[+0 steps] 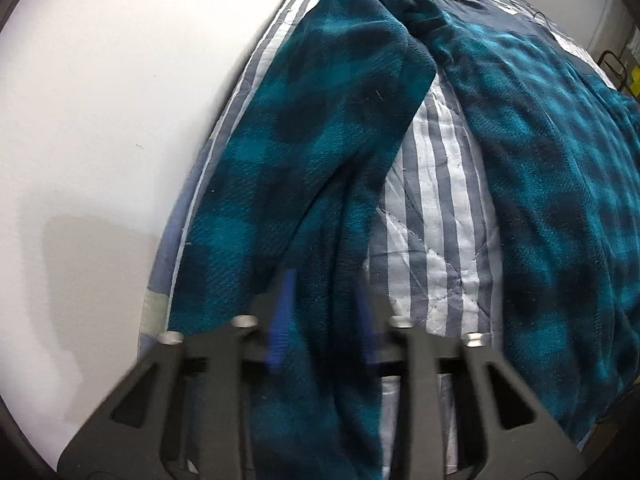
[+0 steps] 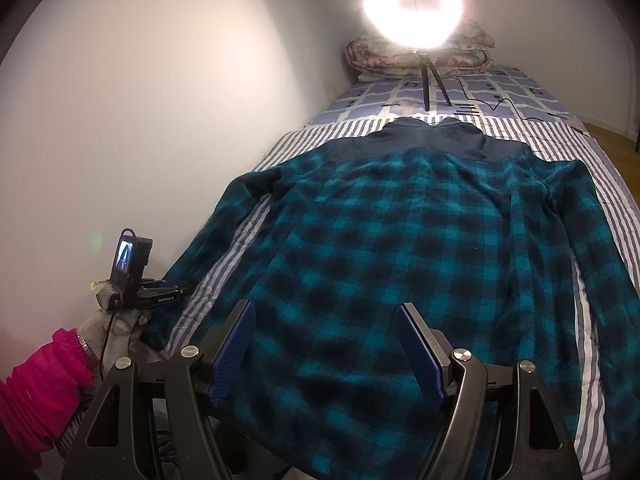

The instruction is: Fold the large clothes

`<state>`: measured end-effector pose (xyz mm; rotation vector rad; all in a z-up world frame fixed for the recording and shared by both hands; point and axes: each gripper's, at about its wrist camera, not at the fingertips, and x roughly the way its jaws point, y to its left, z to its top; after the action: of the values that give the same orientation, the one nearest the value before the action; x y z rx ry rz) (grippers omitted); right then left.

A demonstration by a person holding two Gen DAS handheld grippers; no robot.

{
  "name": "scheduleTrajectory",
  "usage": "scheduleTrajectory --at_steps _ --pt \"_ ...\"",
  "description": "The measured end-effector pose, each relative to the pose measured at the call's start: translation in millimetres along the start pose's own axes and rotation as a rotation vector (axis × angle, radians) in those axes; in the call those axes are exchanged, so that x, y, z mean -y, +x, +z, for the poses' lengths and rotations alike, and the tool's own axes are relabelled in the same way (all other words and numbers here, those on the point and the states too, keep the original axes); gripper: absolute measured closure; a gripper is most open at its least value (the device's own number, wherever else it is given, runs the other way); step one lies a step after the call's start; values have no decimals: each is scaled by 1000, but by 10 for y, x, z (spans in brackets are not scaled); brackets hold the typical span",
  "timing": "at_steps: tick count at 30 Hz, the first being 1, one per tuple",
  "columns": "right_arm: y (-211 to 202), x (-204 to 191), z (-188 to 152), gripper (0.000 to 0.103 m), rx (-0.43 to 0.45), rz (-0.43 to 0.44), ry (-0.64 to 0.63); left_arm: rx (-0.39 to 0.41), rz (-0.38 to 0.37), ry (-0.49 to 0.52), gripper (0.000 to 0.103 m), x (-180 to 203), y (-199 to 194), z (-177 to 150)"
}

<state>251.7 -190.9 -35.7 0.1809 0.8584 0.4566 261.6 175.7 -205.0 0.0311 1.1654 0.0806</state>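
The left gripper (image 1: 322, 320) is pinched on the left sleeve (image 1: 320, 152). The right gripper (image 2: 326, 344) is spread wide above the near hem. The shirt (image 2: 400, 248) is judged soft and limp; edges are best gripped.

fuzzy matt fleece shirt (image 2: 400, 248) on quilted cotton-like striped bedspread (image 1: 436, 184).

Plaid jacket (image 2: 400, 248) flat on striped bedspread (image 2: 600, 152); right tongs (image 2: 328, 348) agape above hem.

Left tool (image 1: 324, 320) pinched shut, right tool (image 2: 328, 344) spread wide
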Motion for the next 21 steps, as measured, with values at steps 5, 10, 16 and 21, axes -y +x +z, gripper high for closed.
scheduleTrajectory --at_steps 5,10,16,21 --pt "6 20 -2 27 0 -19 7 49 -83 -29 98 -67 -198 -6" --pt "40 33 -2 27 -5 -28 10 111 -223 4 98 60 -641 -158" --pt "37 -17 -3 27 -2 -46 -20 127 -222 18 52 -3 -741 -180" --pt "52 -54 -21 27 -3 -46 -34 134 -54 -34 50 -234 -655 -90"
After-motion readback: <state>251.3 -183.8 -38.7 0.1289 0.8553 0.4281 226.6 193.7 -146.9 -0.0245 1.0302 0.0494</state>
